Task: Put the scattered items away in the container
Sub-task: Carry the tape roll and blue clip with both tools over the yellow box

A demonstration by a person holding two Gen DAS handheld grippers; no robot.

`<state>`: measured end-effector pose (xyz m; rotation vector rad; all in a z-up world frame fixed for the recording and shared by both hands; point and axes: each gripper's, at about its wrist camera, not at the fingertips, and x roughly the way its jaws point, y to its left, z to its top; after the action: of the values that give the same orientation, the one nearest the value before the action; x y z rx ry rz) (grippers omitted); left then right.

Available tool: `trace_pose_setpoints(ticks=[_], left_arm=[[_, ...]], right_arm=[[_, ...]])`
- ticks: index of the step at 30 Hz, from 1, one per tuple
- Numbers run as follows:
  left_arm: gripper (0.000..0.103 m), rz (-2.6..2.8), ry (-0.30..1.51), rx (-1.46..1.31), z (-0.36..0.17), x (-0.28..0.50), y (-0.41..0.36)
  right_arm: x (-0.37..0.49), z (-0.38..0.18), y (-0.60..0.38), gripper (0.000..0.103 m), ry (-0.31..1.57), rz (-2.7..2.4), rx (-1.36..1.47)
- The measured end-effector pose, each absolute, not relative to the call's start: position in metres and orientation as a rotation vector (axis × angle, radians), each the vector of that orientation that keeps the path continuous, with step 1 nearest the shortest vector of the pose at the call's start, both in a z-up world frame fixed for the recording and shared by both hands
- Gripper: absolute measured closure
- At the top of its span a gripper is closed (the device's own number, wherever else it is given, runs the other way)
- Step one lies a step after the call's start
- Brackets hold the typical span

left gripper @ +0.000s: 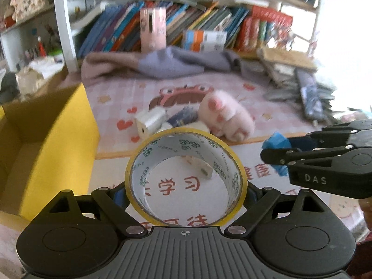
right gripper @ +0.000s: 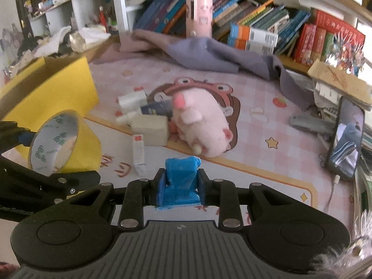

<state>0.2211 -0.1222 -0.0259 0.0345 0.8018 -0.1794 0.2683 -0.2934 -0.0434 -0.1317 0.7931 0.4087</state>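
My left gripper is shut on a roll of yellow tape, which stands upright between its pads, above the mat. The open yellow cardboard box sits just left of it. My right gripper is shut on a small blue wrapped packet; it also shows at the right in the left wrist view, right gripper. On the mat ahead lie a pink plush toy, a beige box, a white tube, a white roll and a dark blue pack.
A grey cloth lies crumpled behind the pile, in front of a shelf of leaning books. A phone leans against stacked papers at the right, with a cable on the mat. Clutter fills the shelf behind the yellow box.
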Motion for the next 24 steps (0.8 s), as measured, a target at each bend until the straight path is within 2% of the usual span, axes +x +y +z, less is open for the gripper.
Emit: trace_pose_setpoints(ticks=[10,24], left_arm=[[0.012,-0.249,0.686,0.049,0.004,0.160,-0.064],[0.011,-0.231,0.689,0.090,0.005,0.057,0.035]], right_arm=[[0.201,-0.011,-0.249,0.077,0.700,0.361,-0.071],[0.086,-0.022,-0.131,0.077,0.706,0.394,-0.080]])
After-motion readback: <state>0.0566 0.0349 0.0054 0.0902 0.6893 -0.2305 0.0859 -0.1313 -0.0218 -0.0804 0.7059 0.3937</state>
